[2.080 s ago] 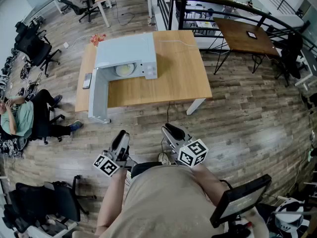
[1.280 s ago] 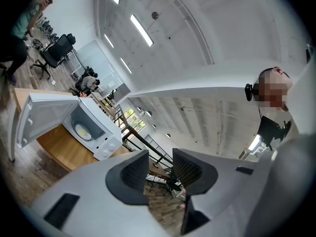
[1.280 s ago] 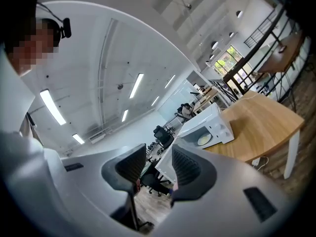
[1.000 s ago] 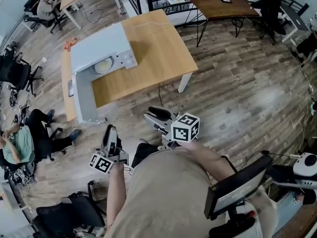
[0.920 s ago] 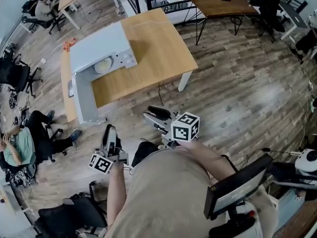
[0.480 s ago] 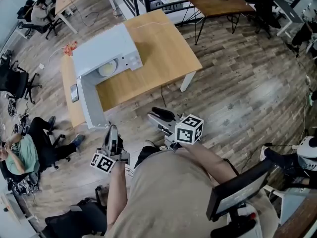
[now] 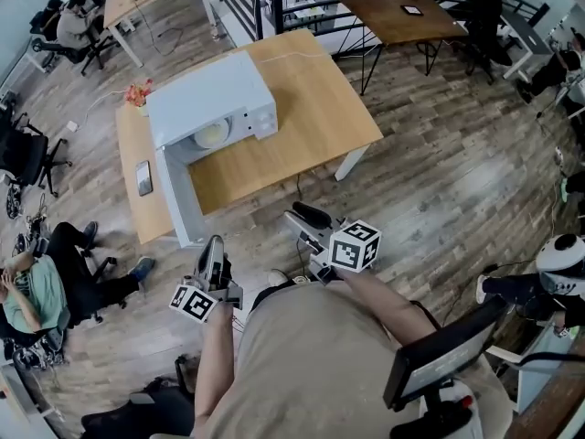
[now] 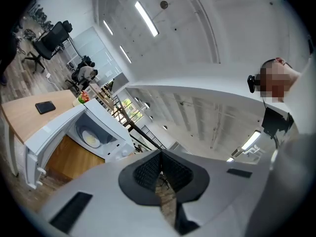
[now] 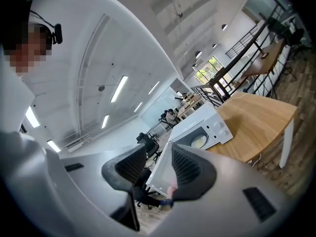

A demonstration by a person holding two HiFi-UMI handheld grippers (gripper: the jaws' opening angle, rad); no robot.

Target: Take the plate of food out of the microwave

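Observation:
A white microwave [image 7: 212, 108] stands on a wooden table [image 7: 315, 108] with its door [image 7: 178, 199] swung open toward me. Inside it lies a pale plate of food [image 7: 211, 134], which also shows in the left gripper view as the plate [image 8: 91, 139] and in the right gripper view as the plate [image 9: 198, 141]. Both grippers hang over the floor, well short of the table. My left gripper [image 7: 216, 245] has its pads pressed together with nothing between them [image 8: 159, 174]. My right gripper [image 7: 302, 216] stands open and empty [image 9: 154, 167].
A dark phone [image 7: 144, 177] lies on the table left of the door, and a red object [image 7: 139, 92] sits behind the microwave. A seated person [image 7: 37, 282] and office chairs are at the left. A darker table [image 7: 402, 7] and railing stand at the back right.
The table and microwave have come nearer and shifted right in the head view. Both grippers have moved forward toward them. The microwave door stays open with the plate inside.

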